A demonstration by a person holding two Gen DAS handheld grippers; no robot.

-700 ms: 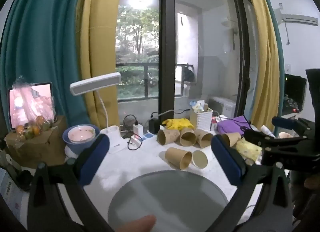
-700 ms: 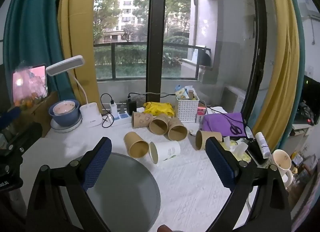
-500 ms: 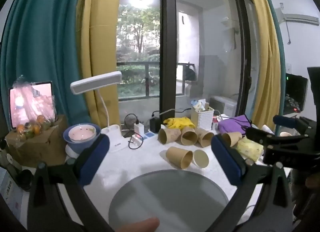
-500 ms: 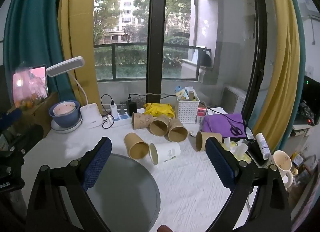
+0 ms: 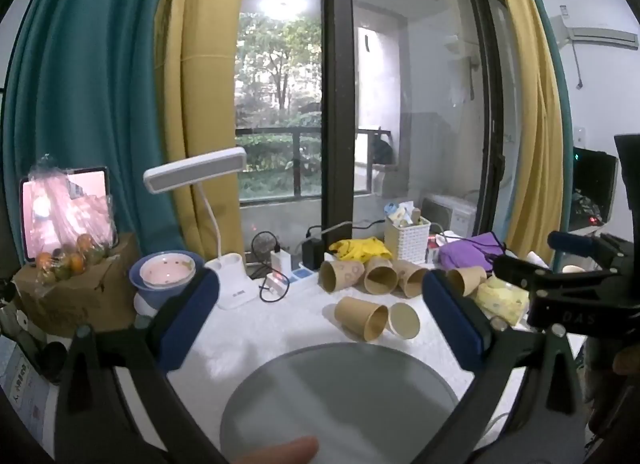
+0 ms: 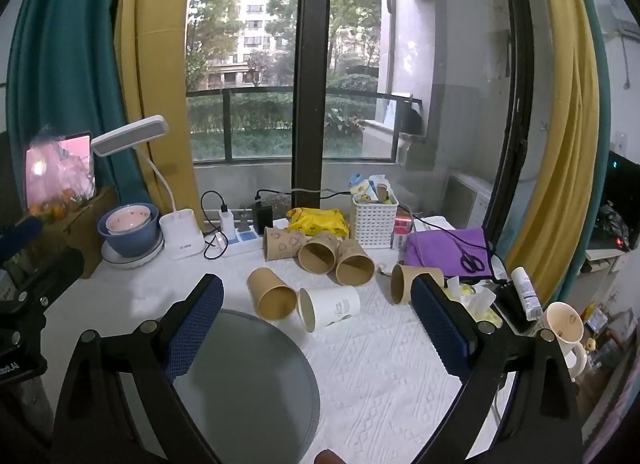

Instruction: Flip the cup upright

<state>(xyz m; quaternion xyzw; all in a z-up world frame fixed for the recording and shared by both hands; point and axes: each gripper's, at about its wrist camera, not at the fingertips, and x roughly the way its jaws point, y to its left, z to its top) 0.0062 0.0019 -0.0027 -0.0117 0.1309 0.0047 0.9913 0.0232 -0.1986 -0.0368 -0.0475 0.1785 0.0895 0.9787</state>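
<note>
Since every paper cup on the white textured tablecloth [image 6: 384, 348] lay on its side, none had yet been set upright, and the likeliest first candidates were the two nearest the grippers: a plain brown paper cup [image 6: 272, 298] and a white paper cup with a green print [image 6: 330, 306], lying side by side and touching, their open mouths turned toward the cameras. Both rested just beyond the far edge of a round grey glass disc [image 6: 248, 380], which probably served as the place to stand a righted cup. Behind them three more brown paper cups [image 6: 320, 252] were heaped together, mouths forward, and one further brown cup [image 6: 414, 282] lay apart to the right, beside a purple cloth pouch [image 6: 448, 250] with scissors on it. The right gripper [image 6: 316, 328] hung above the near edge of the table with its blue-padded fingers [image 6: 194, 322] spread wide and nothing between them, framing the front pair, which suggested an approach not yet begun. The left gripper [image 5: 320, 316] was likewise wide apart and empty, held back over the disc as if waiting to steady or receive. Farther out stood a white desk lamp [image 6: 176, 223], a blue bowl nesting a pink one [image 6: 128, 229], a white woven basket [image 6: 374, 219] and a yellow packet [image 6: 318, 219] along the window.
</note>
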